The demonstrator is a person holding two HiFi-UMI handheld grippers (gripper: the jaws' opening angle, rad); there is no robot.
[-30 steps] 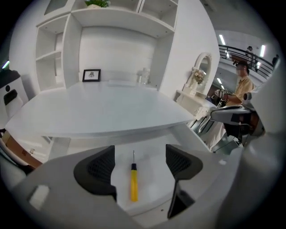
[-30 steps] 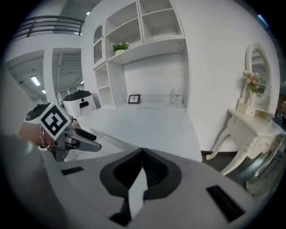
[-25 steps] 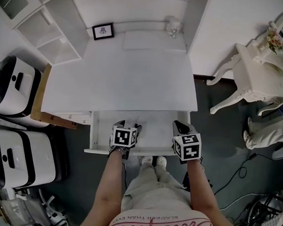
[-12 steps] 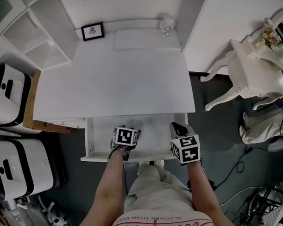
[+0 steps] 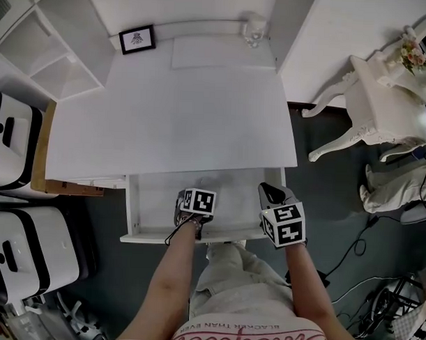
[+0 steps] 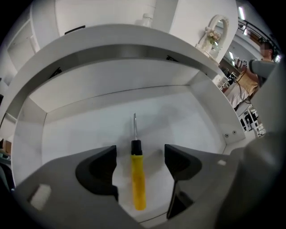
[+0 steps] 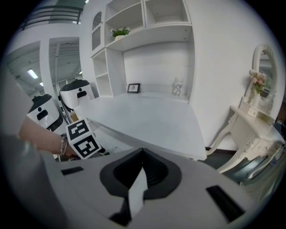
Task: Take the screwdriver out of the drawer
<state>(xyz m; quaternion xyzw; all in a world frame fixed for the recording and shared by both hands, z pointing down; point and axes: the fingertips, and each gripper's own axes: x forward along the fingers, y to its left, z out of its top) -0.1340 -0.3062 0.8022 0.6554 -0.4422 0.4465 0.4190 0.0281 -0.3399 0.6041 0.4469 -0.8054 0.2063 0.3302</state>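
The screwdriver (image 6: 137, 180) has a yellow handle and a thin metal shaft and lies flat on the floor of the open white drawer (image 6: 76, 132). It points toward the drawer's back. My left gripper (image 6: 140, 163) is open and low over it, one jaw on each side of the handle, neither touching. In the head view the left gripper (image 5: 197, 197) covers the screwdriver inside the drawer (image 5: 155, 199). My right gripper (image 5: 267, 190) hovers at the drawer's right front corner. In its own view the right gripper (image 7: 142, 153) is shut with nothing held.
The white desk (image 5: 180, 116) overhangs the drawer's back half. A small picture frame (image 5: 137, 38) and a glass jar (image 5: 254, 29) stand at the desk's back. White machines (image 5: 15, 242) are at the left, a white dressing table (image 5: 383, 102) at the right, and cables (image 5: 363, 275) lie on the dark floor.
My left gripper has shifted a little to the right inside the drawer and now sits over the screwdriver. The right gripper has stayed by the drawer's right corner.
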